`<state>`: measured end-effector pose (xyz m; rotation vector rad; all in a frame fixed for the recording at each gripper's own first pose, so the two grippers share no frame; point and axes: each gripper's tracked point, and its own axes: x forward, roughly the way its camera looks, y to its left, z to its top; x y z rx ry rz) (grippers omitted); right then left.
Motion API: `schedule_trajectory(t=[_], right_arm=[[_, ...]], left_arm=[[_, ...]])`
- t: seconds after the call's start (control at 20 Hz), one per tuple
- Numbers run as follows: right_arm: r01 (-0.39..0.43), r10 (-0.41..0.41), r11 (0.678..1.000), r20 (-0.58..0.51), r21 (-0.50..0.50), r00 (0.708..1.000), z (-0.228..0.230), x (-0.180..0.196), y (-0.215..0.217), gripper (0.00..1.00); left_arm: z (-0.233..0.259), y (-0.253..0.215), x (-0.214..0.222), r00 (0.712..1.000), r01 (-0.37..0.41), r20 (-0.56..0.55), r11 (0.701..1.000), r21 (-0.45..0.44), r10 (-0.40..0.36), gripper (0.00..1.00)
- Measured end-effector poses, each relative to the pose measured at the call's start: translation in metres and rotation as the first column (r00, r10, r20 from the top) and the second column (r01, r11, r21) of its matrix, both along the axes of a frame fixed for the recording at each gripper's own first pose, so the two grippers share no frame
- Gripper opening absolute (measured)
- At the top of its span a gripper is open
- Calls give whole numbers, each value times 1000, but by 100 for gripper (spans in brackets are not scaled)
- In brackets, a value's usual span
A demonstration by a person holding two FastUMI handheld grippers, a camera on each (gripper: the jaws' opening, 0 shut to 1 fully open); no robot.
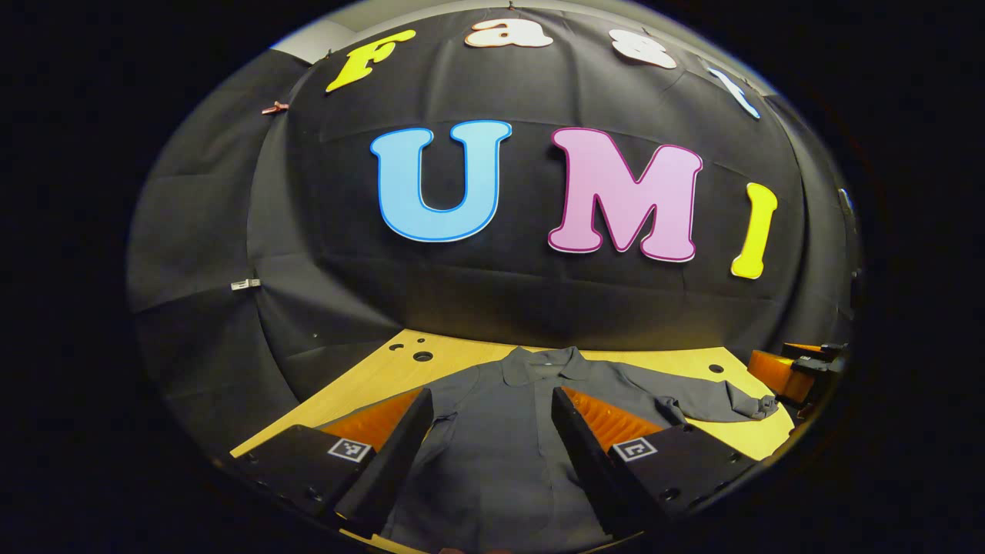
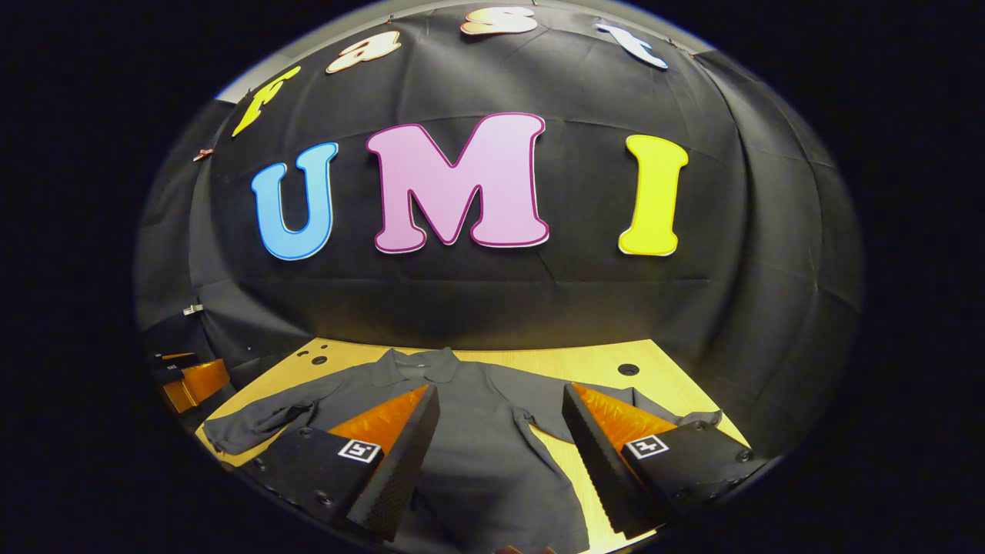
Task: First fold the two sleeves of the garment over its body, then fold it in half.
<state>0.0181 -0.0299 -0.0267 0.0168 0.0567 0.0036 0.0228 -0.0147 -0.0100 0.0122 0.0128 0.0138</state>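
1. The shirt (image 1: pixel 492 431) lies flat on the tabletop (image 1: pixel 369 377), collar (image 1: pixel 542 360) toward the far edge by the booth wall, body running to the near edge

2. Both sleeves are spread out sideways, none folded yet, so I judge the task to be at its very start: the first sleeve fold is the step in hand

3. The left gripper (image 1: pixel 489 450) hangs above the shirt's body, its jaws wide apart with nothing between them

4. The right gripper (image 2: pixel 500 454) hovers over the shirt's right half, jaws likewise wide and gripping nothing

5. In the left gripper view the right sleeve (image 1: pixel 716 400) reaches toward the tabletop's right edge, its cuff bunched a little; in the right gripper view the left sleeve (image 2: pixel 254 423) runs to the left edge

6. The next move calls for each gripper to go out to its own sleeve's cuff, come down and pinch the cloth, then carry it inward across the body; the bunched cuff may need a careful grip
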Motion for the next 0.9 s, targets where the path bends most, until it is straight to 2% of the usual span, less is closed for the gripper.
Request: schedule_trajectory(t=[0.45,0.65,0.9], right_arm=[[30,-30,999,-10,-17,999,-9,1,-16,99],[82,-83,996,-32,-31,996,-19,5,-42,99],[205,-204,979,-78,6,976,-33,11,-100,98]], left_arm=[[-14,-17,-4,999,33,-12,999,0,-33,98],[-23,-17,-7,999,30,-34,999,17,-29,98],[-29,-16,-6,998,25,-57,1000,19,-24,98]])
